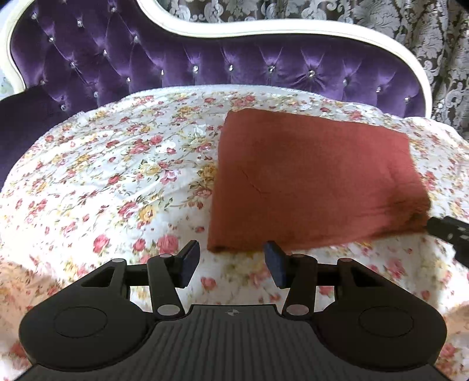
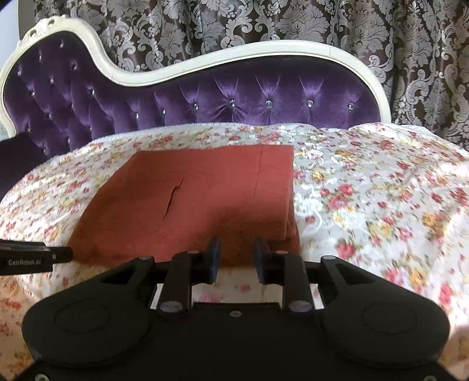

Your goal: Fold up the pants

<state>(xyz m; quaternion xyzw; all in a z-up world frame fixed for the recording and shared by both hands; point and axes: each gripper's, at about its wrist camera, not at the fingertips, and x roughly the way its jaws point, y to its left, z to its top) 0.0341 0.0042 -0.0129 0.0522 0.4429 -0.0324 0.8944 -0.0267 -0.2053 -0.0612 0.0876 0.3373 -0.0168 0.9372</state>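
The rust-red pants (image 1: 310, 181) lie folded into a flat rectangle on the floral sheet (image 1: 117, 175). My left gripper (image 1: 231, 258) hovers just in front of the fold's near left corner, its jaws wide apart with only sheet between them. In the right wrist view the same pants (image 2: 190, 202) show a short crease on top. My right gripper (image 2: 237, 253) stands at their near right edge with a gap between the blue pads (image 2: 215, 258); cloth shows in the gap and is not pinched. Each gripper also shows at the edge of the other's view: right gripper (image 1: 448, 231), left gripper (image 2: 35, 258).
A purple tufted backrest (image 2: 234, 99) with a white curved frame (image 2: 263, 48) rises behind the sheet. A brown-and-silver damask curtain (image 2: 293, 20) hangs beyond it. Floral sheet (image 2: 381, 190) spreads to the right of the pants and to their left.
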